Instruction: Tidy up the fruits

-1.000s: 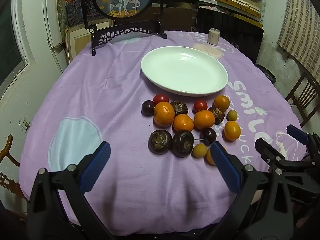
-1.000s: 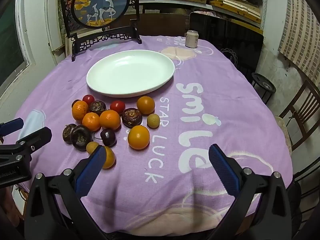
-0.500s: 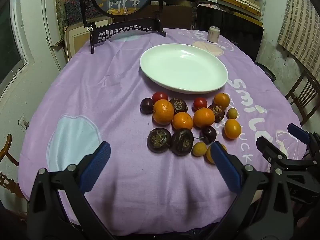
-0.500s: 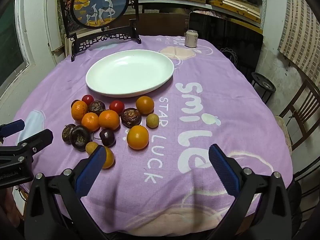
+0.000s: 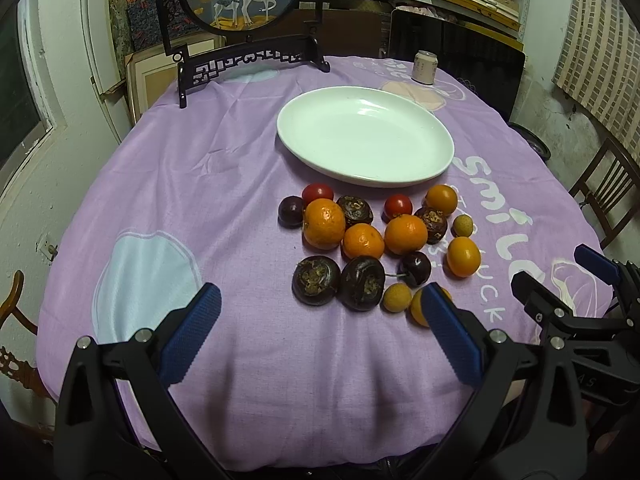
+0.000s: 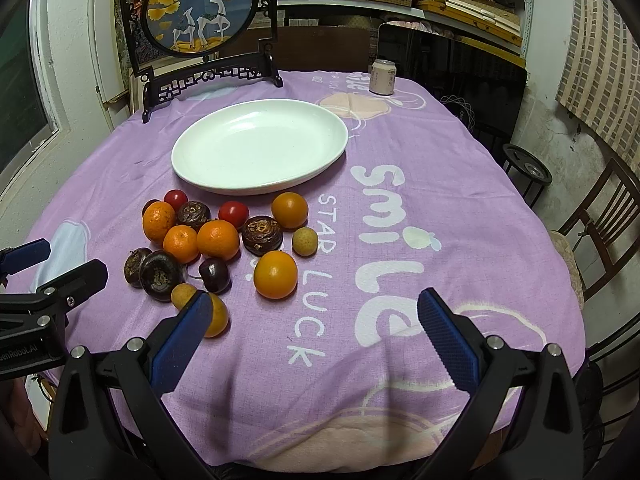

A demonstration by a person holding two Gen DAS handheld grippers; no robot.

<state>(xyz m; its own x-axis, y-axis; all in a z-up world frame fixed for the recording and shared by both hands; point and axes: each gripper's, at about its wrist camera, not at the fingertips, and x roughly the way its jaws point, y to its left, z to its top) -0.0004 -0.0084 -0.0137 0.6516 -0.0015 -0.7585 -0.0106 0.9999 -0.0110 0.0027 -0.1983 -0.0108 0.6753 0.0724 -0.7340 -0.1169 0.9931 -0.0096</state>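
1. Fruits (image 5: 376, 244) lie clustered mid-table, just in front of empty white plate (image 5: 366, 136).
2. Left gripper (image 5: 320, 336) and right gripper (image 6: 316, 336) both spread wide, holding nothing.
3. Judged step: first pick. Next move: close on a near-edge fruit.

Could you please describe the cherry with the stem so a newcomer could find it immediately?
Start at the white plate and drop to the fruit cluster below it. Left of the big smooth orange lies the cherry: small, glossy and dark, the only fruit trailing a thin stem.
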